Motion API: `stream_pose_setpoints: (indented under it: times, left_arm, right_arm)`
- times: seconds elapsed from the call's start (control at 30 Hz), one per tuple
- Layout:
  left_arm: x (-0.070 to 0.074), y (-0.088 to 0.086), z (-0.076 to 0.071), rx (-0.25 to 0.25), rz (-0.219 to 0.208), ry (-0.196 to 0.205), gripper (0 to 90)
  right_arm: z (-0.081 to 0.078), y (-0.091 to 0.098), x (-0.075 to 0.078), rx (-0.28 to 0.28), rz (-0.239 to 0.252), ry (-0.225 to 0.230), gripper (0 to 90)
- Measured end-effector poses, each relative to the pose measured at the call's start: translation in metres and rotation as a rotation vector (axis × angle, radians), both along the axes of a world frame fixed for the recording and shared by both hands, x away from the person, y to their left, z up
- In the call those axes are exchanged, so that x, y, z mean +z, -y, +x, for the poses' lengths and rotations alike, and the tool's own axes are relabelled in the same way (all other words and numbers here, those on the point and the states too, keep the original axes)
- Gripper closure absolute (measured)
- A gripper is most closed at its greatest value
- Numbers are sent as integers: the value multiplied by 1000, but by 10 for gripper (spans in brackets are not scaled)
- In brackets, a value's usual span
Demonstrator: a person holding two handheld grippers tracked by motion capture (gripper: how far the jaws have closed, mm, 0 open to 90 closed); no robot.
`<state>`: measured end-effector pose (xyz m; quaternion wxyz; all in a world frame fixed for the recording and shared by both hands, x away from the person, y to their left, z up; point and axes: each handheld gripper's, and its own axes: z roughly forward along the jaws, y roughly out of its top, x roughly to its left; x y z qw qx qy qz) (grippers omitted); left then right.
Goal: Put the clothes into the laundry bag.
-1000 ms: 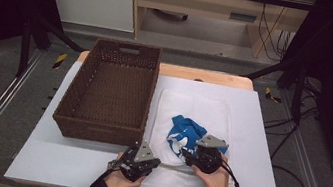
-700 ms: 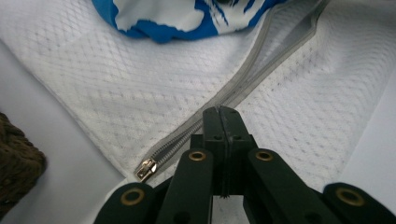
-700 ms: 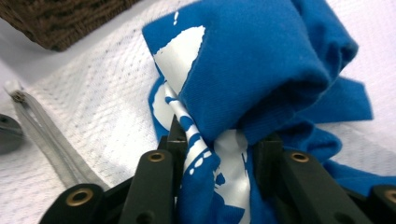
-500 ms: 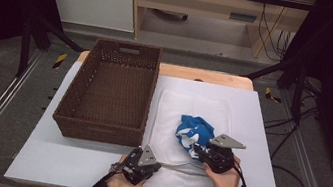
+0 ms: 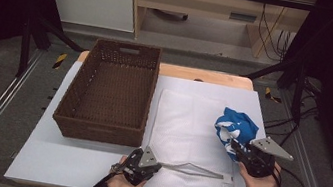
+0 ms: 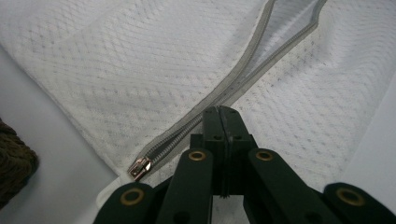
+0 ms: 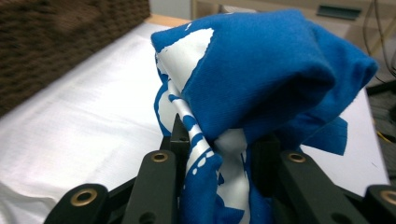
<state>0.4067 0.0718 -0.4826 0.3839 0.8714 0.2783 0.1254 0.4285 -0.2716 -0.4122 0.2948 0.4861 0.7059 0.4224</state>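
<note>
A white mesh laundry bag point(image 5: 189, 127) lies flat on the table, its grey zipper point(image 6: 243, 79) partly open along the near edge. My left gripper point(image 5: 162, 165) point(image 6: 223, 112) is shut on the bag's edge beside the zipper. The brass zipper pull point(image 6: 139, 168) sits near the bag's corner. My right gripper point(image 5: 233, 145) point(image 7: 219, 135) is raised above the bag's right edge. Its jaws have just been closing, and they are shut on a crumpled blue and white cloth point(image 5: 235, 124) point(image 7: 271, 70) that bunches above them.
A dark brown wicker basket point(image 5: 112, 90) stands empty left of the bag, its near wall close to my left hand. The white table cover point(image 5: 68, 159) ends just behind my hands. A cable trails from the right gripper off the table's right side.
My right gripper has moved right and up, carrying the blue cloth from the bag's middle to above its right edge. The left gripper has stayed put on the bag.
</note>
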Motion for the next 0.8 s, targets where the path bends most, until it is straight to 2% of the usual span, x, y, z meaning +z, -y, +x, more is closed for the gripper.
stream_pose_setpoints:
  times: [0.07,0.17,0.2,0.27,0.43,0.5,0.6,0.77,0.8]
  left_arm:
    - [0,0,0,0,1,1,900]
    - [0,0,0,0,1,1,900]
    - [0,0,0,-1,0,2,900]
    - [0,0,0,-1,1,2,900]
    - [0,0,-1,2,1,1,900]
    - [0,0,-1,2,1,1,900]
    - [0,1,-1,5,1,5,900]
    - [4,-1,-2,13,-20,14,900]
    - [5,-1,-3,11,-28,16,900]
  right_arm:
    - [3,5,-9,-17,-31,-22,692]
    - [10,9,-24,-36,-40,-73,686]
    - [10,9,-24,-36,-40,-73,686]
    - [14,9,-36,-45,-52,-118,677]
    - [20,7,-52,-51,-73,-162,658]
    - [21,7,-55,-40,-86,-161,648]
    - [20,5,-55,-41,-76,-158,544]
    - [14,5,-43,-38,-70,-79,350]
    - [12,5,-40,-40,-66,-62,333]
